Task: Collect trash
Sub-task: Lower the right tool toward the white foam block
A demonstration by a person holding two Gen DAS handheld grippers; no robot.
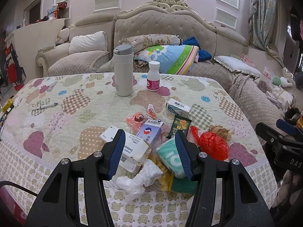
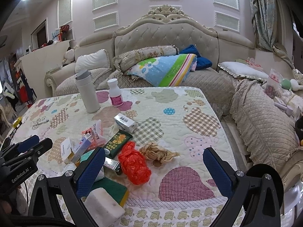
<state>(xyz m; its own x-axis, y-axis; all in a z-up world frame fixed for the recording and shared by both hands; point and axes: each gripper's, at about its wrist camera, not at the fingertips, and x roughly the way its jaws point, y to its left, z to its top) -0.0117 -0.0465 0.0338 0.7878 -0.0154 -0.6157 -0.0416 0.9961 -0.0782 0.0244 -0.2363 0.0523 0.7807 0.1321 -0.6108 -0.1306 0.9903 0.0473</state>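
A heap of trash lies at the near edge of the quilted table: white cardboard boxes, a blue-white box, a teal packet, crumpled white tissue, a dark green wrapper, a red plastic bag and a crumpled brown paper. My left gripper is open and empty above the boxes and teal packet. My right gripper is open and empty above the red bag and brown paper.
A white thermos and a white pill bottle stand at the table's far side. A pen lies left. A small box lies mid-table. A green sponge and white block lie near. Sofas surround the table.
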